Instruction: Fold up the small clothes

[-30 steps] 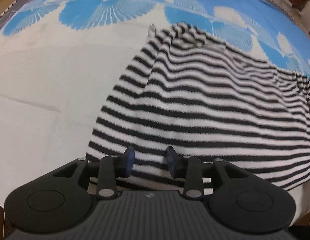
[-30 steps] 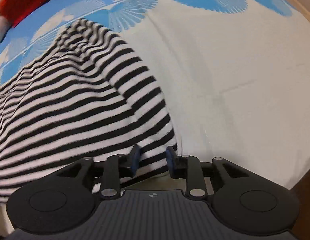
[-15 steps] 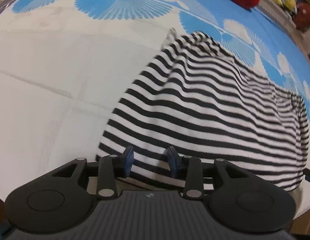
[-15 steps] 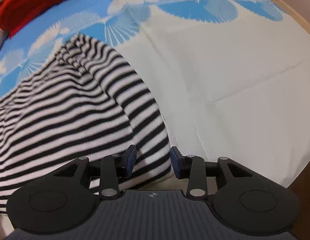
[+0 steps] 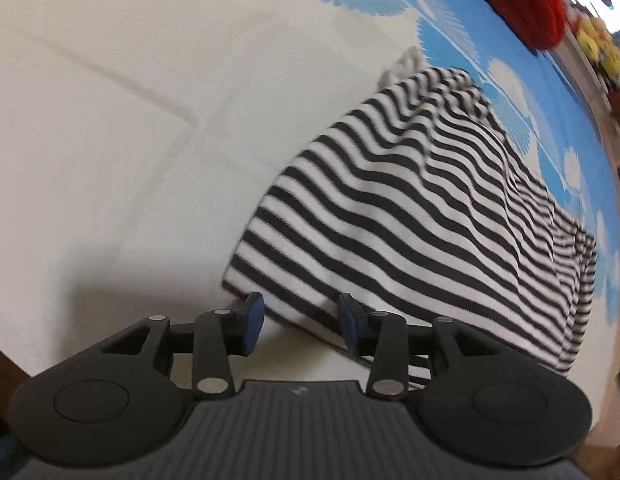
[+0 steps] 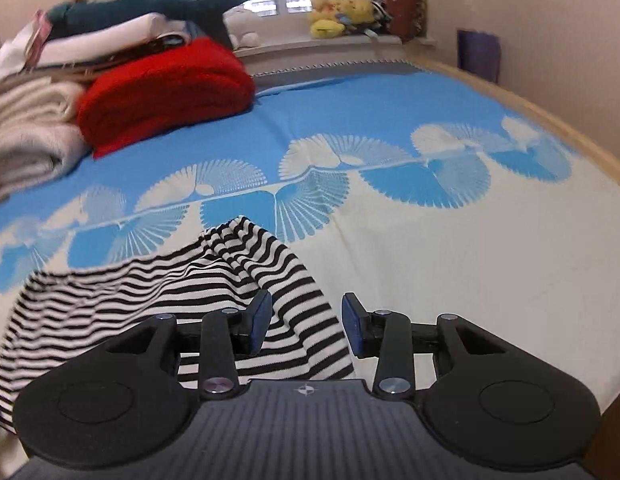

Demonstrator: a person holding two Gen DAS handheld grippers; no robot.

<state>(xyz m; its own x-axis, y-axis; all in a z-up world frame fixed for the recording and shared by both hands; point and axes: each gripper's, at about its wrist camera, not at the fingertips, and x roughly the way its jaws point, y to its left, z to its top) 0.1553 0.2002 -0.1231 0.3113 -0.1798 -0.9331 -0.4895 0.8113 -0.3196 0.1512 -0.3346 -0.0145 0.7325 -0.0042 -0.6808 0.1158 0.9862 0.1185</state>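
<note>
A black-and-white striped garment [image 5: 410, 216] lies flat on the bed's white and blue cover [image 5: 109, 120]. My left gripper [image 5: 297, 326] is open, with the garment's near left corner lying between and just beyond its blue pads. In the right wrist view the same garment [image 6: 181, 292] lies at lower left. My right gripper [image 6: 305, 326] is open over its near right corner, and the striped edge runs under the left pad [image 6: 259, 318]. Neither gripper holds cloth.
A folded red blanket [image 6: 165, 88] and a stack of cream and white folded textiles [image 6: 33, 120] sit at the far left of the bed. Plush toys [image 6: 342, 14] line the windowsill. The bed's wooden edge [image 6: 550, 124] runs along the right.
Both grippers have opened wider and tilted up and back. The right wrist view now takes in the far bed and the window. The garment has stayed flat on the bed.
</note>
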